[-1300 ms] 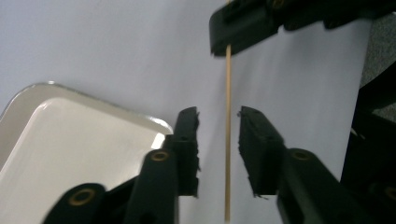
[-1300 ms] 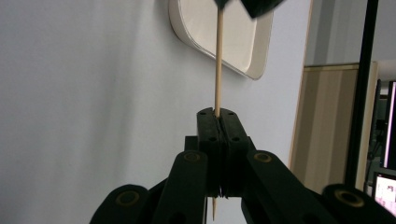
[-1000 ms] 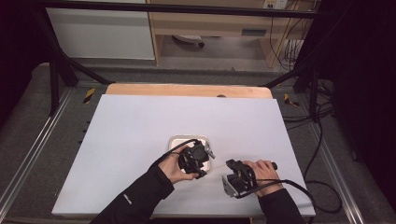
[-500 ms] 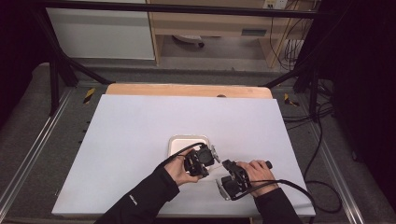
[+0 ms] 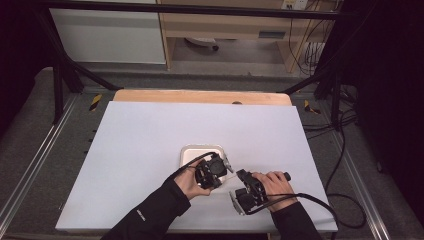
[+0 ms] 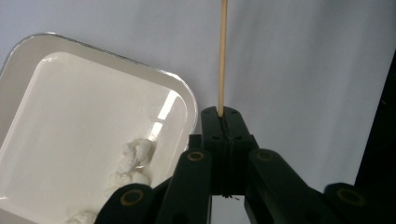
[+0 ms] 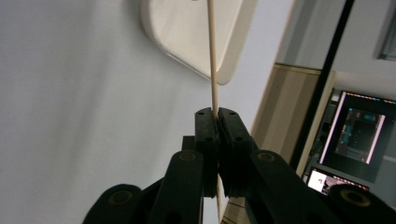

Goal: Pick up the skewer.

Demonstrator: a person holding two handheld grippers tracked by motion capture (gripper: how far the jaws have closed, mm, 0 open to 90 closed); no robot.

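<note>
left gripper (image 6: 223,122): jaws just closed, clamped on wooden stick (image 6: 222,56) | right gripper (image 7: 216,122): pinching it too | stick beside white tray (image 6: 70,130), surface's near edge | marshmallow bits (image 6: 135,156) untouched, skewering left, I reckon

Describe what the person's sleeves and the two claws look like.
Both forearms wear black sleeves; the left sleeve has small white lettering. The left claw and right claw are black with brass-coloured pivot rivets, and a black cable trails from the right one.
</note>
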